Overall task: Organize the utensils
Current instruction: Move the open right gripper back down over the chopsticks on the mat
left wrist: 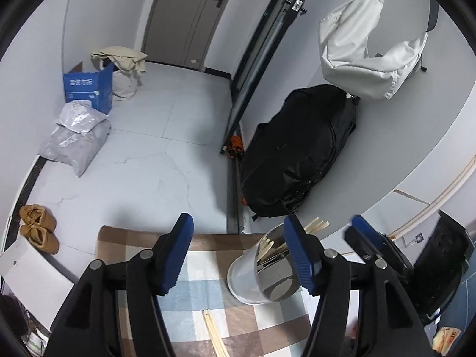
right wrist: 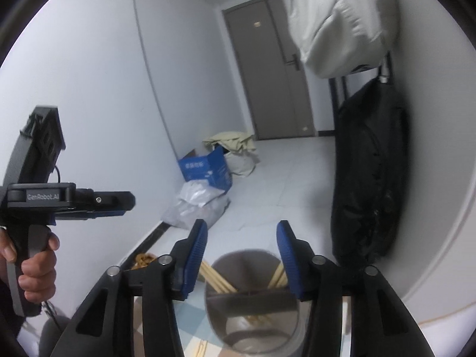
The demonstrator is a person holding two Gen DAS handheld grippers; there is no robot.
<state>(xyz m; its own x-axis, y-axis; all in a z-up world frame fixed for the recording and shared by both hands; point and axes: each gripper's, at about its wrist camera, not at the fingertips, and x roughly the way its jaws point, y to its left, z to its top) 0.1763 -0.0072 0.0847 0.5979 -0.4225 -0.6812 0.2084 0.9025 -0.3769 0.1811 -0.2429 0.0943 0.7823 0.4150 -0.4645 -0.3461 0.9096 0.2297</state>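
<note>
I see both grippers spread, nothing pinched — left gripper [left wrist: 238, 248], right gripper [right wrist: 241, 251]. Chopsticks [right wrist: 218, 281] in the holder [right wrist: 253, 324] half hidden — count unclear.

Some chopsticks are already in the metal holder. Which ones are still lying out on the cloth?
The pale wooden pair lying flat on the checked cloth, in front of the holder. The others stand tilted inside the holder.

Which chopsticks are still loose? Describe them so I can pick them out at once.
Start at the checked tablecloth in the left wrist view. Near its right side stands a shiny metal holder with chopsticks already inside. The loose chopsticks lie flat on the cloth in front of it, a pale wooden pair, the only ones outside the holder.
</note>
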